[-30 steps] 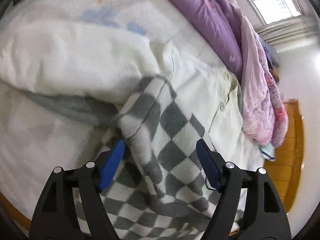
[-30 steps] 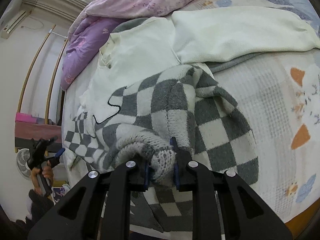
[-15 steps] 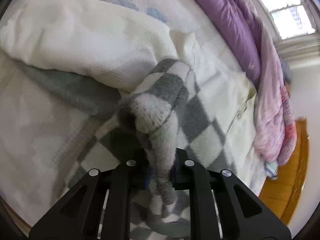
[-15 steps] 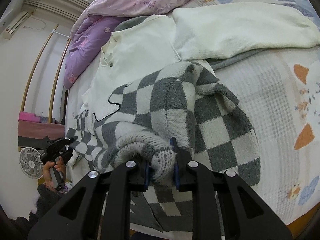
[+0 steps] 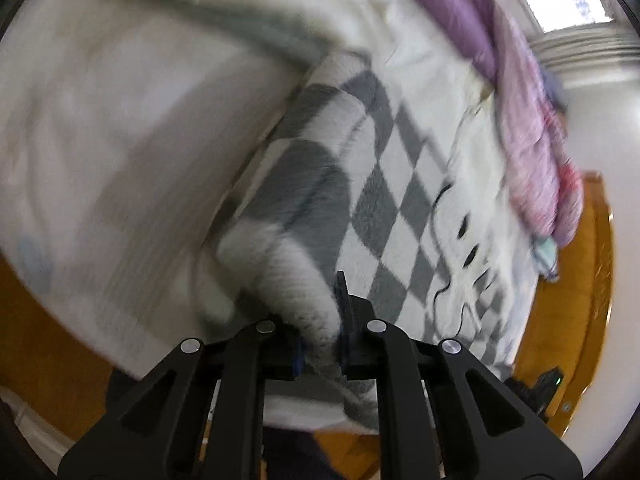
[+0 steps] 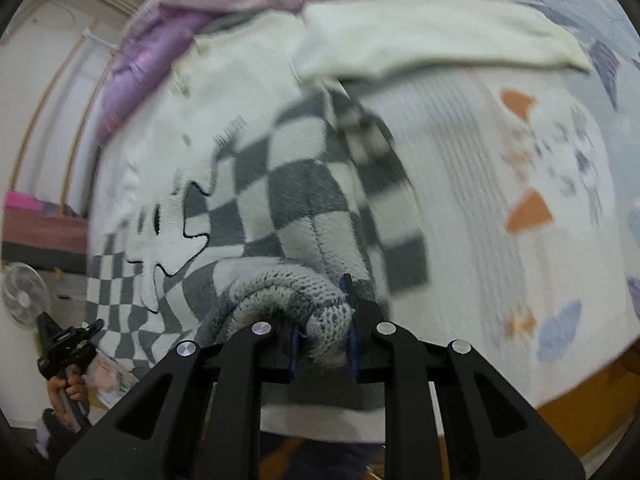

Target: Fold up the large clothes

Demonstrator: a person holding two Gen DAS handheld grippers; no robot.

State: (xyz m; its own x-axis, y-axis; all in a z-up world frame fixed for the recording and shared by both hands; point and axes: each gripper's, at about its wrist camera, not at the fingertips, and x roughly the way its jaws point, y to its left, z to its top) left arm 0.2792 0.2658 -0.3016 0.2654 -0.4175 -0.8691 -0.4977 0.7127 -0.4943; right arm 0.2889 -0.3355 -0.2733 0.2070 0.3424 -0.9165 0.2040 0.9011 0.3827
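Observation:
A grey-and-white checkered sweater [image 5: 384, 184] with a white cartoon patch lies on the bed; it also shows in the right wrist view [image 6: 288, 184]. My left gripper [image 5: 320, 344] is shut on a white-and-grey knit part of the sweater near the bed's front edge. My right gripper [image 6: 322, 340] is shut on the sweater's grey ribbed knit edge [image 6: 280, 288]. Both views are motion-blurred.
A cream garment [image 6: 420, 40] lies behind the sweater on the patterned bed sheet [image 6: 520, 208]. A purple and pink duvet [image 5: 520, 80] is bunched along the far side. Wooden floor [image 5: 568, 320] and a fan [image 6: 20, 300] lie beyond the bed.
Both grippers have pulled the sweater toward the bed's front edge. The left gripper, open a second ago, closed on the sweater and stays shut. The sweater lies more spread out.

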